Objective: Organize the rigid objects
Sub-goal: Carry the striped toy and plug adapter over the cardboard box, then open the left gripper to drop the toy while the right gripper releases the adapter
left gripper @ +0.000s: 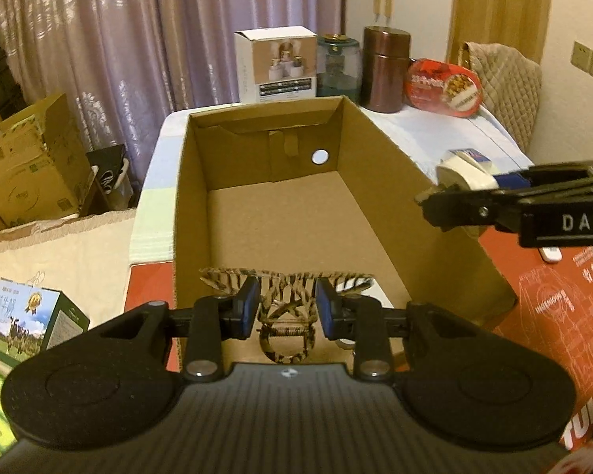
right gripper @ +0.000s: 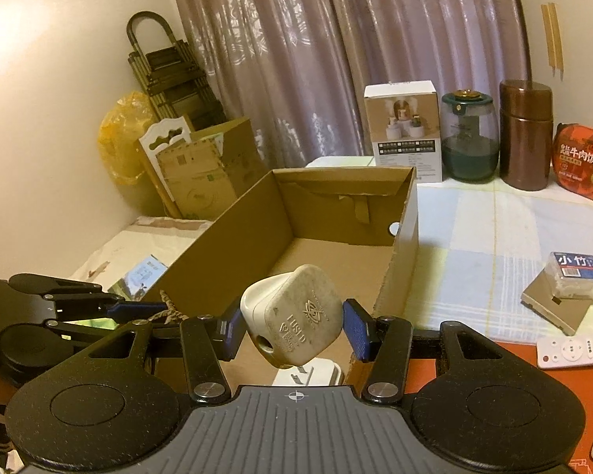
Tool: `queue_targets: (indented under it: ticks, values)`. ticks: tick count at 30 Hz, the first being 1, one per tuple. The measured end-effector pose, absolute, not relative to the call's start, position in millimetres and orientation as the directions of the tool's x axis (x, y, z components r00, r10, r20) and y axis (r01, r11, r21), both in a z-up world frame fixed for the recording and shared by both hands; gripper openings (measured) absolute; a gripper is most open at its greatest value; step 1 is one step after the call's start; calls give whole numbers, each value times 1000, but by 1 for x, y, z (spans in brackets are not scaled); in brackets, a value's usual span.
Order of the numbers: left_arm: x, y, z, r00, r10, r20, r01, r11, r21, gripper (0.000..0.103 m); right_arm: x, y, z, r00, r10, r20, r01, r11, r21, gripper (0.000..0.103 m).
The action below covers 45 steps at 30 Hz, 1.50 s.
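1. Since the task is to gather loose rigid items, the open cardboard box (left gripper: 265, 213) sits mid-frame in both wrist views as the evident collecting bin; its floor is bare except near the lower edge of the frame, where a white item shows under the plug in the right wrist view.
2. Left tongs (left gripper: 284, 308), lower centre of the left wrist view: a striped hair claw clip (left gripper: 286, 296) lies between the blue pads, teeth fanned out above them, ring end below. The gap is narrow. The pads stand at the clip's sides, but whether they are pressing on it I cannot tell. The clip hangs just inside the box's near wall, a sensible spot to drop it.
3. Right tongs (right gripper: 292, 330), lower centre of the right wrist view: partly spread, pinching a white three-pin plug (right gripper: 292, 316) by its sides, flat face tilted toward the camera. It is held over the near end of the box, so I judge it is also meant for the box.
4. Outside the box, on the checked cloth of the surface (right gripper: 474, 237) at right: a small clear case (right gripper: 577, 276) on a card, and a white remote (right gripper: 573, 349).
5. Back row, upper right: white carton (right gripper: 403, 126), green jar (right gripper: 468, 134), copper canister (right gripper: 525, 134).
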<state>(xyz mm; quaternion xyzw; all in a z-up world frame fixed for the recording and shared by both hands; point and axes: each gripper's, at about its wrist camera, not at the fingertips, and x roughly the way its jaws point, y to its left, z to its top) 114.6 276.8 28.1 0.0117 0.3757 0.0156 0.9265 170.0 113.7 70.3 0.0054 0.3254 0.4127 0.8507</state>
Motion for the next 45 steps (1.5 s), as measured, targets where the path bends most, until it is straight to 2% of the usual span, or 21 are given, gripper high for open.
queue_targets:
  ticks: [26, 45]
  values:
    - [113, 280, 37, 733, 59, -678, -54, 998, 29, 32, 171, 117, 67, 437, 705, -558, -699, 657, 283, 49]
    - [113, 281, 35, 733, 58, -677, -59, 998, 22, 32, 173, 121, 59, 428, 676, -600, -697, 669, 257, 49]
